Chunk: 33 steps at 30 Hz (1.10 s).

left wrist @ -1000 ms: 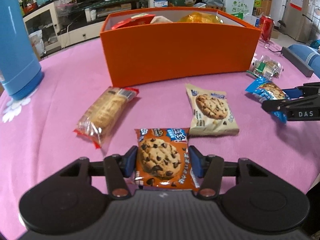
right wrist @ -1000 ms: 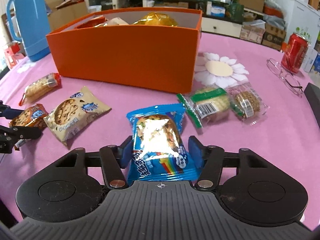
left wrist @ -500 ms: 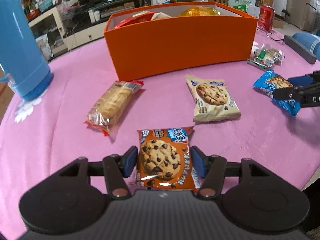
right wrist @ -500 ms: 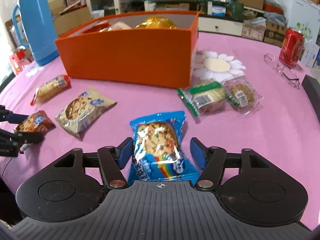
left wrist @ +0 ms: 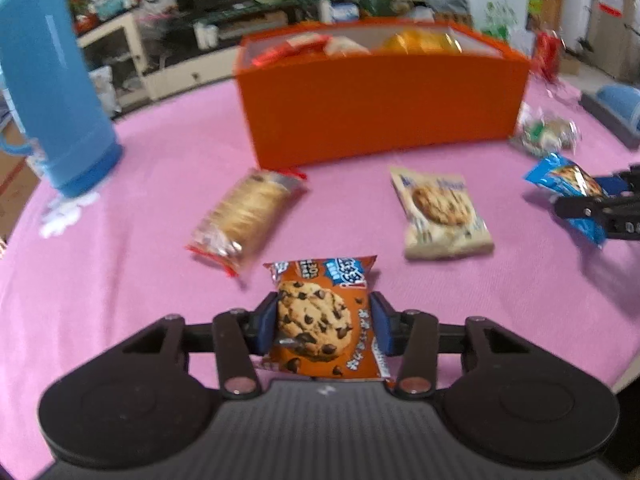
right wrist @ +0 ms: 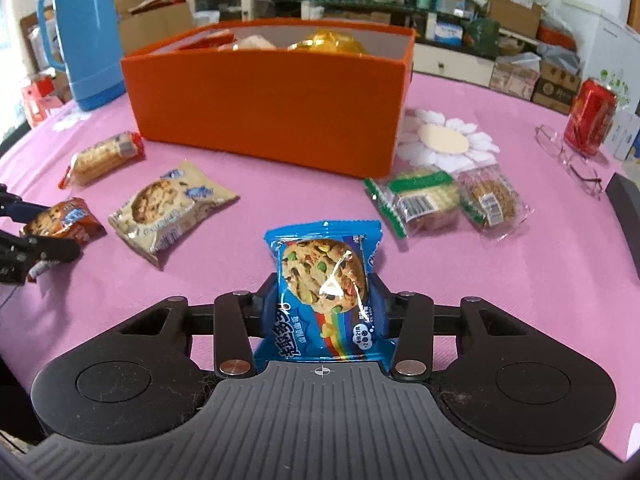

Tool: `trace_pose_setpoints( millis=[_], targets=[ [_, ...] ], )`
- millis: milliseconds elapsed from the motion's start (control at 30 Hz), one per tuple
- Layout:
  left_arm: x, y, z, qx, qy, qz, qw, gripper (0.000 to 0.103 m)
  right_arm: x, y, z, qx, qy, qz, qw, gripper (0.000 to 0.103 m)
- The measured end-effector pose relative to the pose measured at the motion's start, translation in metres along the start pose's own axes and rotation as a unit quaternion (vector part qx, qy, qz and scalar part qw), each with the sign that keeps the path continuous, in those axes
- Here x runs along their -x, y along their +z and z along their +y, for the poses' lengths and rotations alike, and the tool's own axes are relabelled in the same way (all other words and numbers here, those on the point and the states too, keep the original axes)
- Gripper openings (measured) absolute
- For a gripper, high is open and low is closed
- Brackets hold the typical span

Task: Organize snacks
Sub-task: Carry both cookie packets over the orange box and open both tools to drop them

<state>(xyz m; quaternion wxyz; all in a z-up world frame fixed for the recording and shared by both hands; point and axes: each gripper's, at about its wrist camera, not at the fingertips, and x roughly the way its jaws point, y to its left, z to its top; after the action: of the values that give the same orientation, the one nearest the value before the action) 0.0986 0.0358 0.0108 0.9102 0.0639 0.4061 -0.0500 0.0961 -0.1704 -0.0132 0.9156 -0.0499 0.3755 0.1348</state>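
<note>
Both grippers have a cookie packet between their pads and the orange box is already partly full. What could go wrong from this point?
The left gripper and right gripper are closing on the brown cookie packet and blue cookie packet; squeezing further could crack the cookies. Both wrappers look glossy, so either might slip during the lift. The orange box has tall walls, so a low carry could catch its rim.
</note>
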Motion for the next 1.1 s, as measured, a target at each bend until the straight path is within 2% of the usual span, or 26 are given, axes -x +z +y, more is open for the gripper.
trace_pose_setpoints(
  millis=[133, 233, 367, 500, 633, 767, 900, 1000, 1100],
  targets=[
    [0.016, 0.003, 0.019, 0.063, -0.027, -0.017, 0.9975, 0.048, 0.018, 0.005, -0.008, -0.030, 0.005, -0.036, 0.999, 0.025],
    [0.024, 0.011, 0.024, 0.086, -0.034, -0.032, 0.9952, 0.048, 0.026, 0.009, -0.017, -0.067, 0.022, -0.052, 0.996, 0.025],
    [0.036, 0.043, 0.031, 0.107, -0.052, -0.074, 0.9901, 0.048, 0.042, 0.029, -0.020, -0.102, 0.058, -0.091, 0.989, 0.025],
    [0.029, 0.101, 0.033, 0.117, -0.061, -0.121, 0.9838, 0.048, 0.049, 0.083, -0.016, -0.090, 0.061, -0.147, 0.983, 0.025],
    [-0.003, 0.158, 0.031, 0.126, -0.063, -0.145, 0.9793, 0.048, 0.021, 0.146, -0.011, -0.068, 0.035, -0.182, 0.980, 0.025],
    [-0.047, 0.186, 0.027, 0.121, -0.055, -0.132, 0.9823, 0.048, -0.034, 0.178, 0.001, -0.051, 0.022, -0.171, 0.984, 0.025],
    [-0.083, 0.185, 0.028, 0.132, -0.049, -0.105, 0.9843, 0.048, -0.078, 0.180, 0.008, -0.058, 0.032, -0.137, 0.988, 0.025],
    [-0.099, 0.182, 0.025, 0.130, -0.037, -0.098, 0.9860, 0.048, -0.098, 0.177, 0.013, -0.040, 0.006, -0.130, 0.991, 0.026],
    [-0.105, 0.177, 0.019, 0.103, -0.011, -0.102, 0.9894, 0.056, -0.112, 0.174, 0.016, -0.047, 0.014, -0.124, 0.991, 0.027]
  ],
)
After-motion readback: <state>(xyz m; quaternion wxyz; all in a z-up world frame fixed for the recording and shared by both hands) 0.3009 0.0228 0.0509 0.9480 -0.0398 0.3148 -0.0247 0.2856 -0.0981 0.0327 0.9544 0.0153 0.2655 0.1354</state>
